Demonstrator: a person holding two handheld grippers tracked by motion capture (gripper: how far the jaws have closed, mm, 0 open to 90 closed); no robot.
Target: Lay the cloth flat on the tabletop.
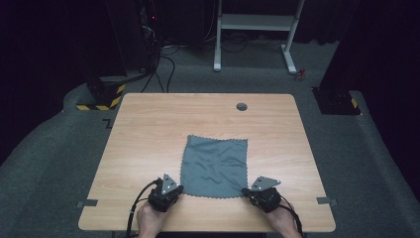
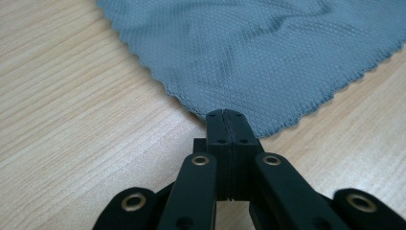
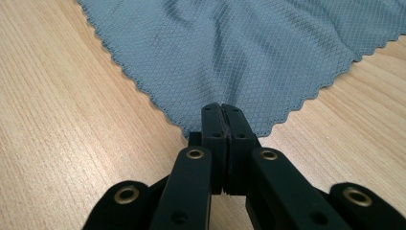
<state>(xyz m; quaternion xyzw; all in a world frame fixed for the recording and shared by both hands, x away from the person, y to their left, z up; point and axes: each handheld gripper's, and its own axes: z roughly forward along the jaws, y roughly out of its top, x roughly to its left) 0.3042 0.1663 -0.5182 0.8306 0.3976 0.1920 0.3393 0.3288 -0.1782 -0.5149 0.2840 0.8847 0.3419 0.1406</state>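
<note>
Now both grippers are pinched tight on the grey cloth point(image 1: 214, 167), which lies flat toward the near edge of the desk point(image 1: 148, 124), about midway between its sides. The left gripper point(image 2: 224, 114) has its jaws closed on the near left corner, the right gripper point(image 3: 222, 108) on the near right one. Thin, limp and light, this fabric should sag and fold once lifted; those scalloped corners look like the sensible hold, though a shallow pinch might slip.
</note>
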